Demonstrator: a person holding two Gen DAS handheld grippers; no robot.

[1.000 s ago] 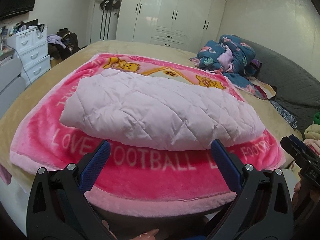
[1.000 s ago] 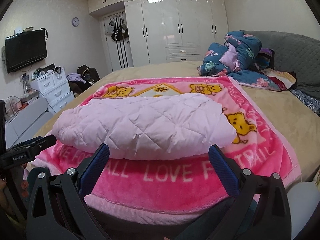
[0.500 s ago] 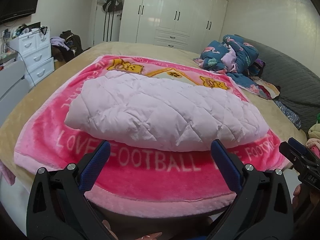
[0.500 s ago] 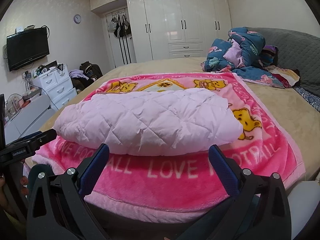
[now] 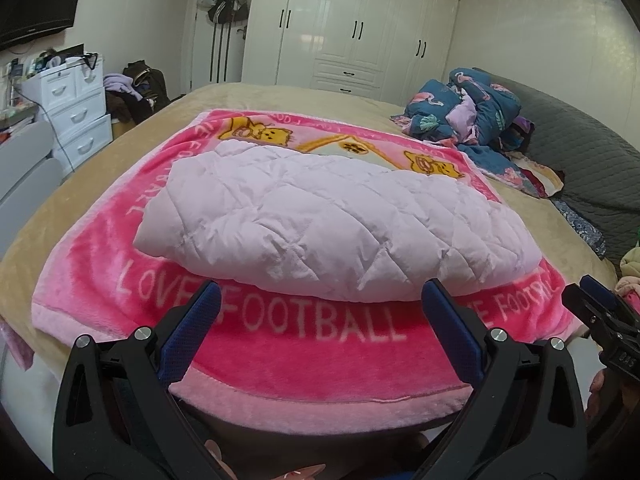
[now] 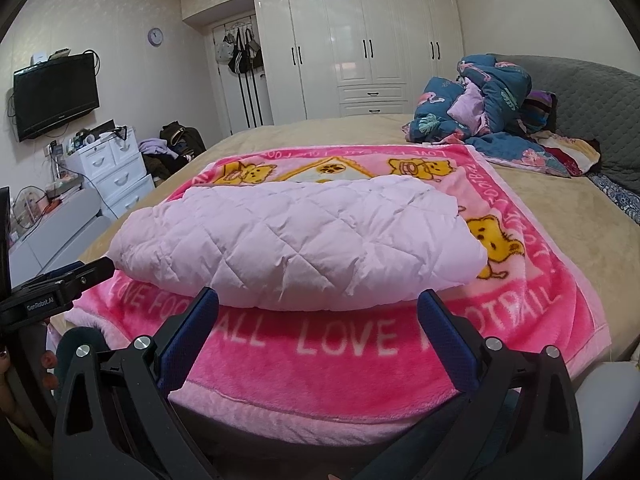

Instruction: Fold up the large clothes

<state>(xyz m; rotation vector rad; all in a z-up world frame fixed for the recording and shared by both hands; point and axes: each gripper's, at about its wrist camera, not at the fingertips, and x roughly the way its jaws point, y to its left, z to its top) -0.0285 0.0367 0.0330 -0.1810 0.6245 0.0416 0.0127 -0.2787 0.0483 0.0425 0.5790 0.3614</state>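
Both cameras sit slightly higher than a second ago. Left hand-held gripper [image 5: 320,300]: spread, empty. Right hand-held gripper [image 6: 318,306]: spread, empty. Folded pale-pink quilted coat [image 5: 320,220]: unmoved, lying on pink blanket [image 5: 320,340] atop bed [image 5: 280,98], just beyond both fingertips.

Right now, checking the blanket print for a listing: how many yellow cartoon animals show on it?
3 yellow animals on the blanket: far left, far right, and one beside the quilted jacket, which may hide more.
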